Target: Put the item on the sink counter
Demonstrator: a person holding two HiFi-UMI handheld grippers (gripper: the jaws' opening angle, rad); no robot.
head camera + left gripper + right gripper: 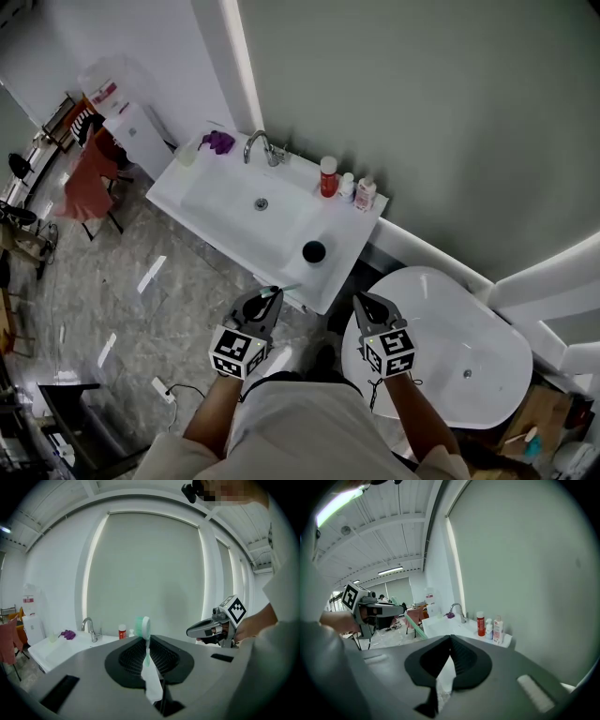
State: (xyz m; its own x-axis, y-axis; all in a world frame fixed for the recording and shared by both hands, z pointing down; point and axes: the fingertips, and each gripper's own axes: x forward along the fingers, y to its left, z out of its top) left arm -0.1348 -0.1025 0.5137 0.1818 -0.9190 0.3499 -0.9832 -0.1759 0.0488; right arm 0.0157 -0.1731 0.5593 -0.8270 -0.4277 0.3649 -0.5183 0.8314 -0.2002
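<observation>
The left gripper (267,298) has its jaws pinched on a mint-green toothbrush (143,627), the handle clamped between the ribbed pads and the brush head standing up past the tips. In the head view the brush pokes out toward the near edge of the white sink counter (352,234) but has not reached it; it is held in the air over the marbled floor (141,309), just short of the counter's front corner. The right gripper (366,302) hangs beside the left one, near the rim of a white bathtub (441,319), with its jaws pressed together and nothing between them. On the counter a chrome faucet (261,145) stands behind the basin, with a purple thing (218,142) at the far left end. At the right end, against the wall, stand a red bottle with a white cap (328,176) and two smaller pale bottles (357,189). A black round object (314,251) sits on the near right part of the counter. The bottles carry labels, but none of the print is large enough to read (the same goes for the red label on a clear container (105,89) beyond the sink). The only clear markings are the black-and-white squares on each gripper's cube (237,352).
</observation>
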